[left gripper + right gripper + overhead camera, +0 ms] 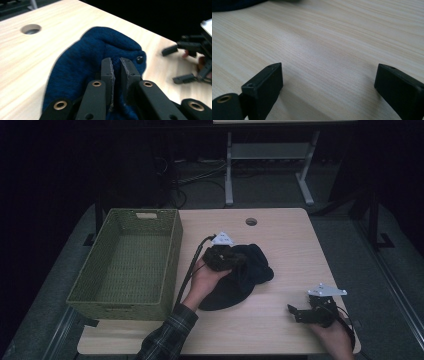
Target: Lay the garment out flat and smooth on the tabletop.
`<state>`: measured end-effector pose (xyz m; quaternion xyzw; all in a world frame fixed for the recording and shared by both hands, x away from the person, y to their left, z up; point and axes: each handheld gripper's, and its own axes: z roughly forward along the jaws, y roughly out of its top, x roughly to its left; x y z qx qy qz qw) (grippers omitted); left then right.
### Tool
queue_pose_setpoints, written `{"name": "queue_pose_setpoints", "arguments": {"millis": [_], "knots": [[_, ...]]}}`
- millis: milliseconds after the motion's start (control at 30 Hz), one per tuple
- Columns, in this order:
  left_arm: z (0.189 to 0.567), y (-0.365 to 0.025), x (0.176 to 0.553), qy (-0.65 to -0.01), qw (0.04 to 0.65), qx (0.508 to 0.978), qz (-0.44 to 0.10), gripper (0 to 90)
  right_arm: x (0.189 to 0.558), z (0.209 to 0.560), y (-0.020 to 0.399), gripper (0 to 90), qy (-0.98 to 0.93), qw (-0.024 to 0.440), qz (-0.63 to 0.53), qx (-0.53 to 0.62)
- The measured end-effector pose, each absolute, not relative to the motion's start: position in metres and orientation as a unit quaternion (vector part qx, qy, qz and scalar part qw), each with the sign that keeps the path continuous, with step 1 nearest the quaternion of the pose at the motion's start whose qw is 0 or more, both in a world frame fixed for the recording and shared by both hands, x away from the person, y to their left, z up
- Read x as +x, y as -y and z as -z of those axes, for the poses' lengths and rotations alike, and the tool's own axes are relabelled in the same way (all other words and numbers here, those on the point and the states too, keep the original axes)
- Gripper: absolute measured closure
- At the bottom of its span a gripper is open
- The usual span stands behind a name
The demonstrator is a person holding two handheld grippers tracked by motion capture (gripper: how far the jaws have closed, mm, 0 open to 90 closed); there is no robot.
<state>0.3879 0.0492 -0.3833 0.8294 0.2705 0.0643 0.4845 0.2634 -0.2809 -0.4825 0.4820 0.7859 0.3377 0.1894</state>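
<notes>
1. At the middle of the wooden table [280, 235], a dark blue knitted cloth [245, 275] lies crumpled, just right of the green woven basket [127, 262] that stands at the table's left edge.
2. The left gripper [235, 260] sits on the cloth's upper left part, with the person's left hand [205, 280] behind it and a plaid sleeve [167, 335] entering from the bottom edge.
3. In the left gripper view the left gripper [117, 65] has its jaws drawn nearly together, with a fold of the blue cloth [82, 62] pinched in the narrow gap between the pads. The cloth bunches up beyond the tips and spreads over the table [37, 60] on the left.
4. A small dark button or stud [139, 59] shows on the cloth just right of the jaw tips.
5. A round cable hole [251, 221] is cut in the table's far part, well apart from the cloth.
6. The right gripper [299, 313] rests near the table's front right corner, well apart from the cloth, held by the right hand [335, 335].
7. In the right gripper view the right gripper [327, 82] has its jaws spread wide over bare wood, with nothing between them.
</notes>
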Motion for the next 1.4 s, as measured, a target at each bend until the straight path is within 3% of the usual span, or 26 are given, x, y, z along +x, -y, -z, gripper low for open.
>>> {"name": "queue_pose_setpoints", "arguments": {"millis": [367,600,667,767,867,1133,1400], "knots": [[0.376,-0.084,0.424,-0.351,0.489,0.789,-0.121,81.7,0.263,0.482,0.281,7.7,-0.786,0.189,-0.338,0.482],[0.387,-0.102,0.441,-0.413,0.449,0.777,-0.155,80.5,0.263,0.482,0.281,7.7,-0.786,0.190,-0.338,0.482],[0.388,-0.104,0.442,-0.421,0.446,0.775,-0.153,74.4,0.263,0.482,0.281,7.7,-0.786,0.189,-0.338,0.482],[0.387,-0.106,0.440,-0.424,0.449,0.774,-0.140,54.6,0.263,0.482,0.281,7.8,-0.786,0.189,-0.338,0.482],[0.383,-0.104,0.435,-0.416,0.453,0.779,-0.126,41.8,0.263,0.482,0.281,8.1,-0.786,0.190,-0.338,0.482],[0.378,-0.101,0.413,-0.385,0.466,0.789,-0.107,29.4,0.268,0.472,0.279,22.1,-0.792,0.168,-0.330,0.485],[0.384,-0.101,0.394,-0.362,0.466,0.803,-0.086,25.0,0.287,0.455,0.255,39.2,-0.804,0.154,-0.352,0.453]]}}
